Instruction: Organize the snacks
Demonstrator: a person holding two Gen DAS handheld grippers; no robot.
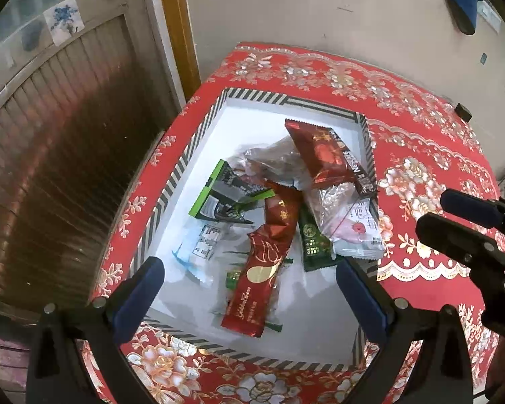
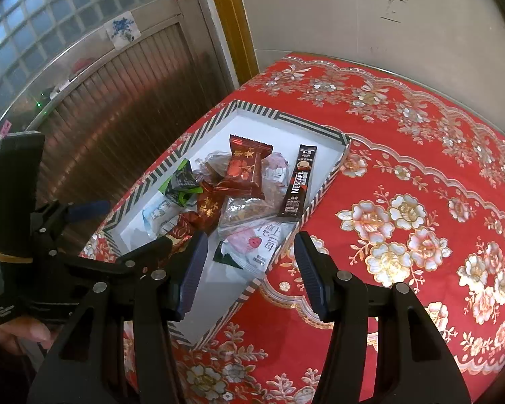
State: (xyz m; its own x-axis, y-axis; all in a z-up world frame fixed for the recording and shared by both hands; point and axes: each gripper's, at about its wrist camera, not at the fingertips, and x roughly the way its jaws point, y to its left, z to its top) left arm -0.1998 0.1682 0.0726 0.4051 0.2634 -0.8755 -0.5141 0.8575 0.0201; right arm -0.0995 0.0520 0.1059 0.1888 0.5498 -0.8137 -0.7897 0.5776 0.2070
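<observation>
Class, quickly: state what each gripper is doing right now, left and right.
Left gripper: open, holding nothing, above the striped box of snacks.
Right gripper: open, holding nothing, over the box's near edge.

Surface: table [image 1: 421, 155] under a red floral cloth [image 2: 404, 175].
On it: striped-rim box [image 1: 185, 168], white inside, at the left edge.
Far right edge: small dark object [image 1: 463, 111].
</observation>
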